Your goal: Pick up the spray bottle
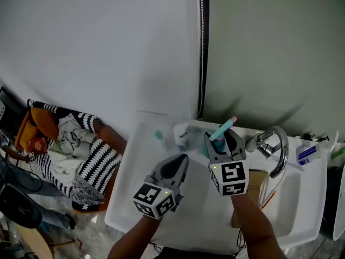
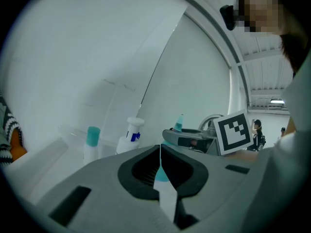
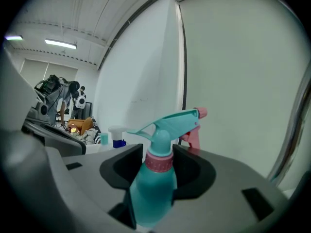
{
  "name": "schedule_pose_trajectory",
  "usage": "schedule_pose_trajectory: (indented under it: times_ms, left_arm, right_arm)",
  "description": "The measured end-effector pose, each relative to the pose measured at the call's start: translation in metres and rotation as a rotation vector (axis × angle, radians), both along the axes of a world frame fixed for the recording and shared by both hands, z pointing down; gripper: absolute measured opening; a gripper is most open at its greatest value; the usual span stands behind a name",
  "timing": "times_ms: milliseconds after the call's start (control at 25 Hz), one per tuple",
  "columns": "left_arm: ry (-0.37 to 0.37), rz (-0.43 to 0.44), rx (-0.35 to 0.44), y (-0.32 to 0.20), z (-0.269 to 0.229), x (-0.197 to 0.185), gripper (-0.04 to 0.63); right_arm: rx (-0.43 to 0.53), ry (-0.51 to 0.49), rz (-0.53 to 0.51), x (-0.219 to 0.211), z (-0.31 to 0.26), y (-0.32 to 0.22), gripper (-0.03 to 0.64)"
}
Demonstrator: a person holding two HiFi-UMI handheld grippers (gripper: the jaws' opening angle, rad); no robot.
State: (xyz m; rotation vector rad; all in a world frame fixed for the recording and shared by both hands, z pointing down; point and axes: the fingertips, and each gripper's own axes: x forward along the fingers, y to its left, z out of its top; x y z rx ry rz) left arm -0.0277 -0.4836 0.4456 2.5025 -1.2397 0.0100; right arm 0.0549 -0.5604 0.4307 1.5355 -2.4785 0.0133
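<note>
over the white sink (image 1: 126, 198), our right gripper (image 3: 156, 154) clamps the teal spray bottle (image 3: 153, 193) below its pink collar; our left gripper (image 2: 160, 154) hangs beside it, jaws pressed together, empty. a faucet (image 1: 276, 144) stands at our right.

Your spray bottle (image 3: 153, 178) sits between the right hand-held gripper's (image 1: 220, 138) jaws, over the sink (image 1: 307, 215); the faucet (image 1: 276, 144) stands to its right.

Glossy plastic spray bottle (image 3: 153, 188), shiny metal tap (image 1: 282, 150), matt plastic right gripper (image 1: 220, 140)
</note>
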Motion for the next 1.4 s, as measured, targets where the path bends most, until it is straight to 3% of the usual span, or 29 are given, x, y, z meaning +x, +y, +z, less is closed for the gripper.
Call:
schedule_pose_trajectory:
  times_ms: [1400]
  left_arm:
    - [-0.015,0.073,0.086,0.135,-0.050,-0.004,0.008]
  right_arm:
    - [0.015,-0.034,0.027,0.009,-0.050,0.163,0.181]
